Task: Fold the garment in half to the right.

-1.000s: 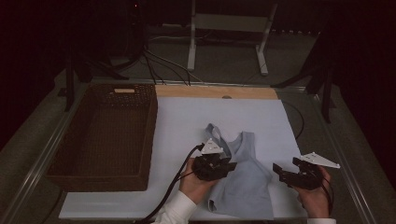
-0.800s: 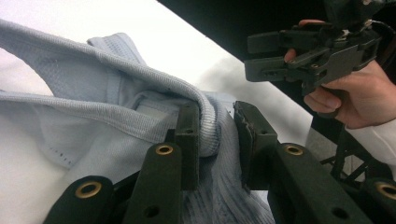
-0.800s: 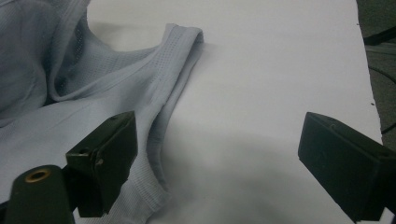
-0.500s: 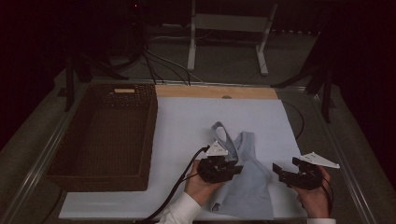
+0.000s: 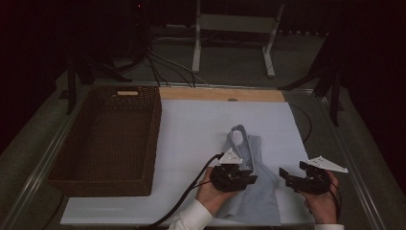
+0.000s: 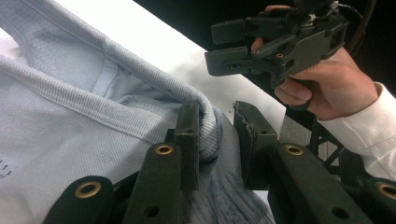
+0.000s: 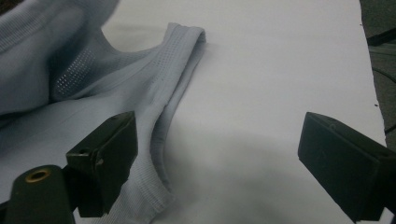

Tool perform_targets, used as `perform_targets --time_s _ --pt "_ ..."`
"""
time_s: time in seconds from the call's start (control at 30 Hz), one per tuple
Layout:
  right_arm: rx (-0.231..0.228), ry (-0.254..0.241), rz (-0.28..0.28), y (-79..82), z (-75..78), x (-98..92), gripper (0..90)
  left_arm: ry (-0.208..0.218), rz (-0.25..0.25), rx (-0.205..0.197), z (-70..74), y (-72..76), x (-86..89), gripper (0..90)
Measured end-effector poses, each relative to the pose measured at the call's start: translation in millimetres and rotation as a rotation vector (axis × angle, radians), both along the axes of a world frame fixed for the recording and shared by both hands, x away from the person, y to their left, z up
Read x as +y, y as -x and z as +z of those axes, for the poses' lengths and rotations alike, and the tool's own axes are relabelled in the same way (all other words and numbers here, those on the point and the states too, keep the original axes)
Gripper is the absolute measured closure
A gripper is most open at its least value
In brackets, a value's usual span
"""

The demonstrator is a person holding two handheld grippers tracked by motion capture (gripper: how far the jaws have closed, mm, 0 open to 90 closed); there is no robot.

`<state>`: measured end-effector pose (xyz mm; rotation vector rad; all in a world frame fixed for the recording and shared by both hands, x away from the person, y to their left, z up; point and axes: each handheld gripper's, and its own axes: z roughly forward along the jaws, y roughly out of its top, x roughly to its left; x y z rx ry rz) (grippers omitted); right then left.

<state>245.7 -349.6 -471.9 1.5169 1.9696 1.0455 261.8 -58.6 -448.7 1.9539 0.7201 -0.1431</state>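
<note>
The left gripper point(image 5: 238, 175) has slid rightward across the lower middle of the high view — dragging the pale blue tank top's point(image 5: 256, 191) edge with it, so the garment now lies narrower, folded over itself.

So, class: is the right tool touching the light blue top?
Apart. In the right gripper view the right tool stands open above the white sheet, with the light blue top lying by its left jaw, neither pad pressing on it.
</note>
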Motion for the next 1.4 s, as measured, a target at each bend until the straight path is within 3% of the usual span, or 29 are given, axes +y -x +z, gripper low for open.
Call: perform_targets --time_s 0.33,0.53,0.67,0.97,1.13,1.4 --pt "0.001 0.001 0.003 -0.1 0.1 1.3 12.0 -0.023 -0.034 0.025 -10.2 0.7 -6.0 70.3" --pt "0.003 0.000 0.007 -0.2 0.0 2.3 12.0 0.005 -0.054 0.045 -11.2 -0.9 -6.8 58.8" --pt "0.003 -0.001 0.009 -0.3 0.0 2.8 12.0 0.010 -0.046 0.015 -9.2 -0.1 -5.3 47.5" --pt "0.002 -0.004 0.019 -0.5 0.1 5.2 12.0 -0.013 0.054 -0.065 -0.6 -2.2 6.1 16.6" --pt "0.001 -0.003 0.022 0.1 1.0 6.5 12.0 -0.024 0.081 -0.098 2.7 -4.4 16.0 7.0" --pt "0.002 -0.003 0.030 0.4 1.7 9.0 12.0 0.004 0.109 -0.136 3.4 -8.3 35.8 0.3"
